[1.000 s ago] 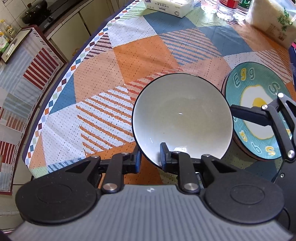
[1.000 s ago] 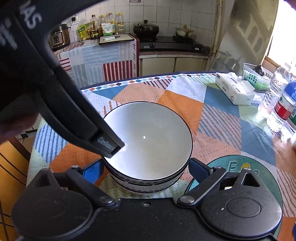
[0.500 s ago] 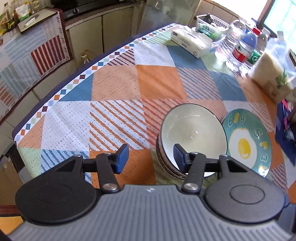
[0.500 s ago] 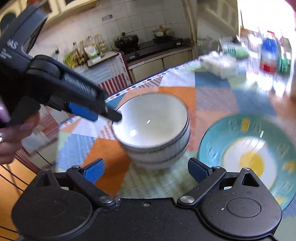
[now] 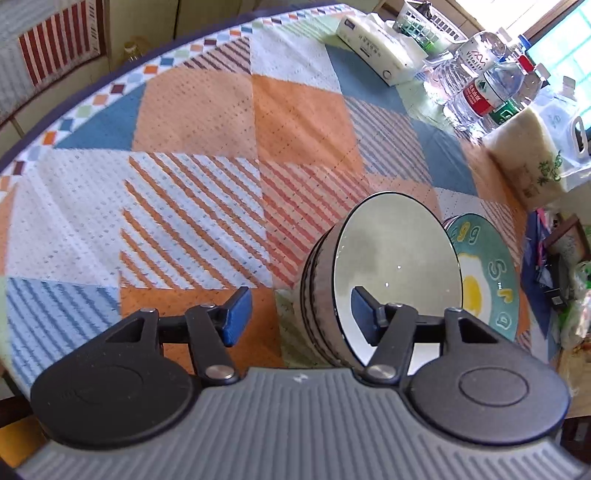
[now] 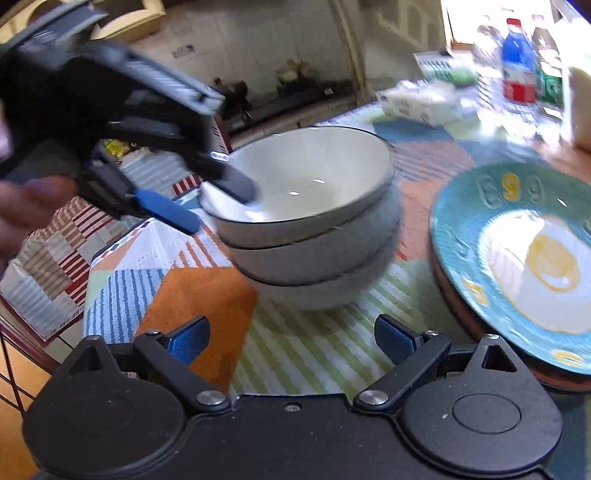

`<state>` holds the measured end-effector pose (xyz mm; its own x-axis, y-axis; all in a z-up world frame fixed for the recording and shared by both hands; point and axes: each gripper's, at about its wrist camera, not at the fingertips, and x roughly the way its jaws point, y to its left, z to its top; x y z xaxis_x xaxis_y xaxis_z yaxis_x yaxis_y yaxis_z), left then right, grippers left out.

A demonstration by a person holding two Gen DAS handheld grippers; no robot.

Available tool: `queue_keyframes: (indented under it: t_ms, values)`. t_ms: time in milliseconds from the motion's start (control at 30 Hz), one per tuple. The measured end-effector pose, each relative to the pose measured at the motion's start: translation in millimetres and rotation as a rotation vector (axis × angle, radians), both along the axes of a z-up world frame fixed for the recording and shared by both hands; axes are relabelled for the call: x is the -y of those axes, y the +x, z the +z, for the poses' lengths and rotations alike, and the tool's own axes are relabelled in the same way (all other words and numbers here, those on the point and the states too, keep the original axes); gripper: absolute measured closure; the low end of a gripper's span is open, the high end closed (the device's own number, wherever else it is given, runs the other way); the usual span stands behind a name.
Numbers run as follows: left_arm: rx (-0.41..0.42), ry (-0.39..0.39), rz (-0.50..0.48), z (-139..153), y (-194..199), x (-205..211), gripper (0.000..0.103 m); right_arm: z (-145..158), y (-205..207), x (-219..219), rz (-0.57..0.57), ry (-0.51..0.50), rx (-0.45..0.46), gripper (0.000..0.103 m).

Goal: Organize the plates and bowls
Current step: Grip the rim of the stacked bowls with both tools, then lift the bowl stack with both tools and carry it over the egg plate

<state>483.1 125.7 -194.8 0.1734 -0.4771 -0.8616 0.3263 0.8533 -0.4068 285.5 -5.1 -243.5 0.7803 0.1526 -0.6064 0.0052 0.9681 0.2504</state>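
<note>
Three white bowls with dark rims sit stacked (image 6: 314, 236) on the patchwork tablecloth; the stack also shows in the left wrist view (image 5: 388, 266). My left gripper (image 5: 301, 317) is open, its jaws spread to either side of the stack's near rim, one finger (image 6: 236, 182) over the top bowl's inside and the blue-padded one (image 6: 166, 210) outside it. A teal fried-egg plate (image 6: 517, 254) lies on a stack of plates right of the bowls, and shows in the left wrist view (image 5: 487, 277). My right gripper (image 6: 291, 338) is open and empty, low in front of the bowls.
At the table's far side stand water bottles (image 5: 484, 88), a tissue pack (image 5: 380, 55), a green basket (image 5: 428, 22) and a bag of rice (image 5: 528, 158). The table's edge (image 5: 74, 99) curves on the left. A kitchen counter and stove (image 6: 288, 99) lie beyond.
My left gripper has opened and let go of the top bowl, which now rests on the stack. My right gripper has dropped lower and nearer the table.
</note>
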Motion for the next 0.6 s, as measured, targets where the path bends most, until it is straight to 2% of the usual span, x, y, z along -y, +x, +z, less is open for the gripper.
queue_keyframes:
  t_ms: [100, 200, 333, 600]
  values:
    - [-0.037, -0.038, 0.001, -14, 8, 4, 0.045, -2, 6, -8, -0.052, -0.077, 0.017, 0.005]
    - [-0.027, -0.034, -0.03, -25, 13, 12, 0.045, -2, 13, -13, -0.107, -0.153, 0.025, 0.006]
    - [-0.027, -0.085, -0.064, -33, 17, 17, 0.044, -4, 24, -29, -0.188, -0.341, -0.01, 0.004]
    - [0.001, -0.108, -0.132, -34, 11, 26, 0.046, -1, 40, -27, -0.128, -0.428, -0.011, 0.002]
